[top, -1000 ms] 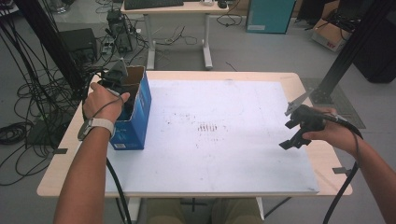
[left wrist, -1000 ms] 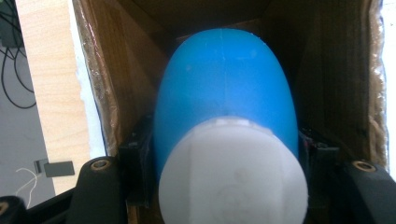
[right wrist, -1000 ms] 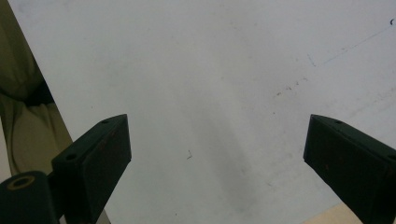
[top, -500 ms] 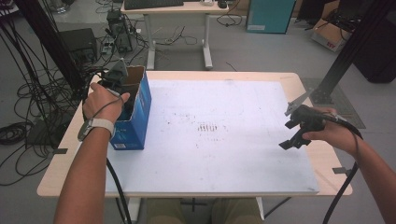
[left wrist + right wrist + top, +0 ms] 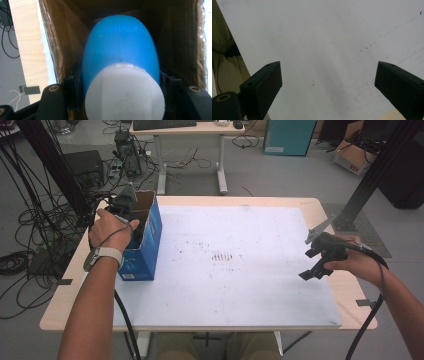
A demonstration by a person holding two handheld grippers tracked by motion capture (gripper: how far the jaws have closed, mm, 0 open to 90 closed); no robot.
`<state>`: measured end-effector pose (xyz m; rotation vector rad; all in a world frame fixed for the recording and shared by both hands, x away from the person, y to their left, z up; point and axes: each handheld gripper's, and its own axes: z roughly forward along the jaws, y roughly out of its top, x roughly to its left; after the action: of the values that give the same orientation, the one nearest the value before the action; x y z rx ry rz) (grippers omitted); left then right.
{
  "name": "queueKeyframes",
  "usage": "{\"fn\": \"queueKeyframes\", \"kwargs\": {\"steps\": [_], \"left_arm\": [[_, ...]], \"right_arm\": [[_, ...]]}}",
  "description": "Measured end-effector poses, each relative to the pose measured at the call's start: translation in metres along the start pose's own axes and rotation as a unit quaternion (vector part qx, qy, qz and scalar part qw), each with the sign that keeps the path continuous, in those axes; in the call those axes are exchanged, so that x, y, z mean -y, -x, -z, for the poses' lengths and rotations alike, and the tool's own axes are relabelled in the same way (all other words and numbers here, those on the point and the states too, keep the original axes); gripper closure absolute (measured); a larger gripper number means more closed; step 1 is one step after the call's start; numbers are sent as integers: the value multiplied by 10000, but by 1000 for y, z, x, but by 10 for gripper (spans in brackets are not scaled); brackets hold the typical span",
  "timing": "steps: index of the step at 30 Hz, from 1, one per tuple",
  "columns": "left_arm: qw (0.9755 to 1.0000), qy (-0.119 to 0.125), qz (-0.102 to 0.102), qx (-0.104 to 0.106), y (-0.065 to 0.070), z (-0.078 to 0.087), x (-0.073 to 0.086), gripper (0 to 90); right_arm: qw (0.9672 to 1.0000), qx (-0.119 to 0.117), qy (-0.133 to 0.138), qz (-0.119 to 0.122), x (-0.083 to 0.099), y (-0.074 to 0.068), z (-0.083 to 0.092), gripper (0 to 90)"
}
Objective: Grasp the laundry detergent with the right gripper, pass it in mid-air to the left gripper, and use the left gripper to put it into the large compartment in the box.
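Nothing has moved since the earlier frame. The left gripper point(image 5: 131, 215) reaches into the blue box point(image 5: 145, 251), jaws clamped on a blue bottle point(image 5: 121, 47). The right gripper point(image 5: 316, 261) hovers over the white surface point(image 5: 240, 270), jaws wide apart.

Even, diffuse indoor light lying over white table sheet point(image 5: 250, 270); shadows staying soft. Cardboard box point(image 5: 180, 42) interior sitting dim. Blue bottle point(image 5: 120, 47) and white cap point(image 5: 125, 92) blurring, probably too close for focus. Right gripper view looking soft, slightly grainy.
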<state>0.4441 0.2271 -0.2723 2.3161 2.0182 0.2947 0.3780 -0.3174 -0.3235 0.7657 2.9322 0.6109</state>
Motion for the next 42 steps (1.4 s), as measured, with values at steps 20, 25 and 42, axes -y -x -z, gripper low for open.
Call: {"fn": "queueKeyframes", "kwargs": {"steps": [20,25,42], "left_arm": [[10000,16,2,9,-1,0,0,373],[10000,17,3,15,-1,0,0,373],[10000,25,8,14,-1,0,0,372]], "right_arm": [[10000,-5,-45,51,0,0,0,75],[10000,-6,-41,50,0,1,0,75],[10000,0,-49,51,1,1,0,75]]}}
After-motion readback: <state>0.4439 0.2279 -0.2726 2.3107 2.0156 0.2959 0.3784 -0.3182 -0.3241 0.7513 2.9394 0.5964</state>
